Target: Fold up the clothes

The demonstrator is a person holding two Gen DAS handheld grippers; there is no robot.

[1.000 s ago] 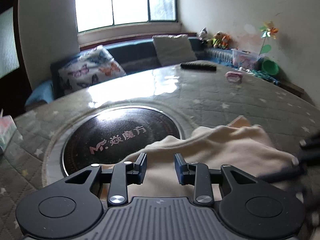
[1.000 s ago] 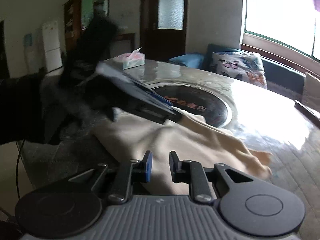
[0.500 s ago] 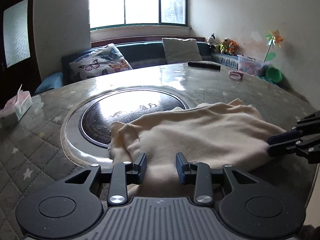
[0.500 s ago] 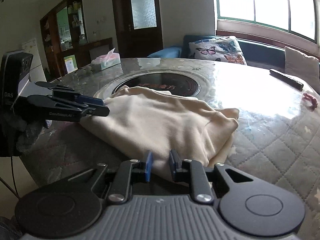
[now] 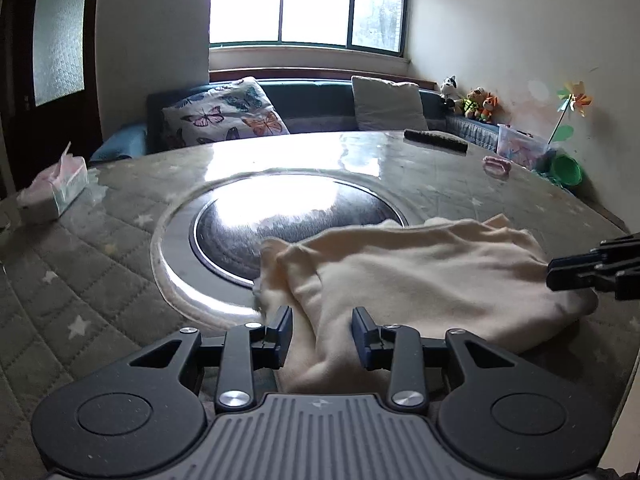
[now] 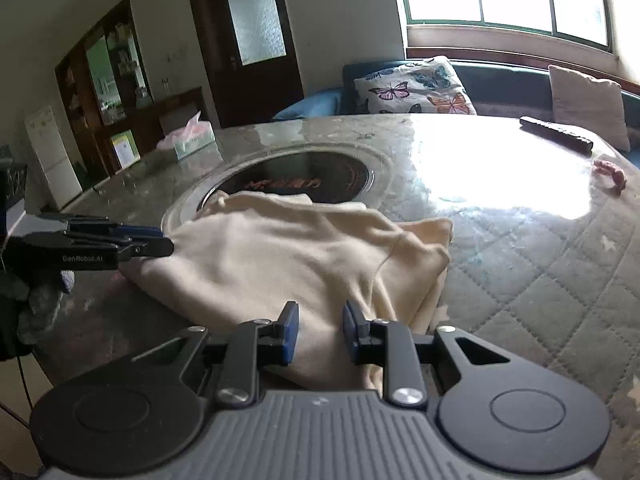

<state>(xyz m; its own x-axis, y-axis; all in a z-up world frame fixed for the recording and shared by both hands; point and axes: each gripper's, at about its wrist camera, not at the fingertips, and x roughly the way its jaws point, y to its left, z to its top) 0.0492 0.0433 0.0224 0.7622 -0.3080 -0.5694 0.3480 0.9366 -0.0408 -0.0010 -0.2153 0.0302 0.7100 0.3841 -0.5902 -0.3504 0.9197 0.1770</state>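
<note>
Garment (image 5: pixel 432 276), cream and soft, lay folded in a thick bundle at the near edge of the counter (image 5: pixel 120 280), partly overlapping the dark round inset (image 5: pixel 240 236). Fingers of the left gripper (image 5: pixel 322 334) stood apart, straddling the near-left fold without clamping it; fingers of the right gripper (image 6: pixel 318 330) were likewise apart over the opposite end, having widened from the narrow gap of half a second earlier. Compared with one second before, the cloth had been carried over, laid down and let go, so one fold appeared complete; a loose corner (image 6: pixel 434 226) jutting out suggested that tidying or a further fold remained. Farther out lay a tissue box (image 5: pixel 56 188), a remote control (image 5: pixel 436 141) and a small pink item (image 5: pixel 496 165), all well apart from the cloth; nothing obstructed the next move
</note>
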